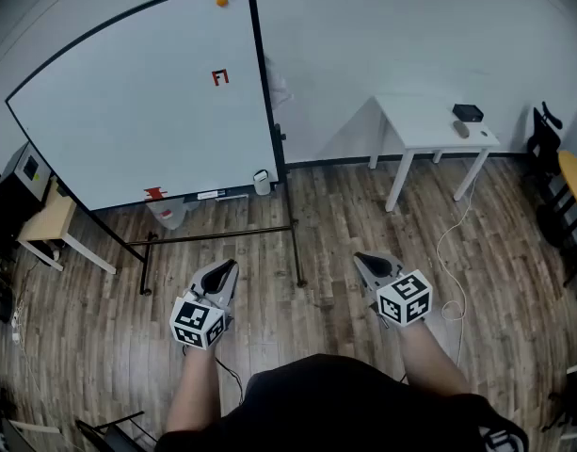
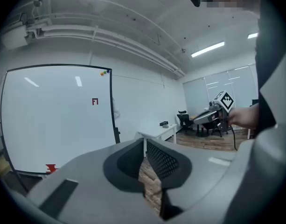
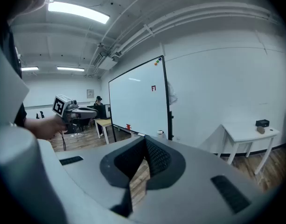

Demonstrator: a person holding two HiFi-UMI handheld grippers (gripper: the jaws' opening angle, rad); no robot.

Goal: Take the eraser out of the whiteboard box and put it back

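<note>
The whiteboard (image 1: 137, 102) stands on its frame at the left, a few steps ahead of me. At its lower right corner hangs a small white box (image 1: 261, 182), also small in the right gripper view (image 3: 160, 133). A red item (image 1: 154, 193) and a small pale piece (image 1: 209, 195) lie on the board's ledge. I cannot make out the eraser. My left gripper (image 1: 227, 267) and right gripper (image 1: 361, 258) are held side by side over the wooden floor, well short of the board. Both have their jaws together with nothing between them (image 2: 145, 141) (image 3: 145, 139).
A white table (image 1: 437, 135) with a black box (image 1: 468, 112) stands against the wall at right. Dark chairs (image 1: 550, 135) line the far right edge. A light wooden table (image 1: 51, 222) is at left. The board's metal legs (image 1: 222, 237) and a cable (image 1: 448, 252) cross the floor.
</note>
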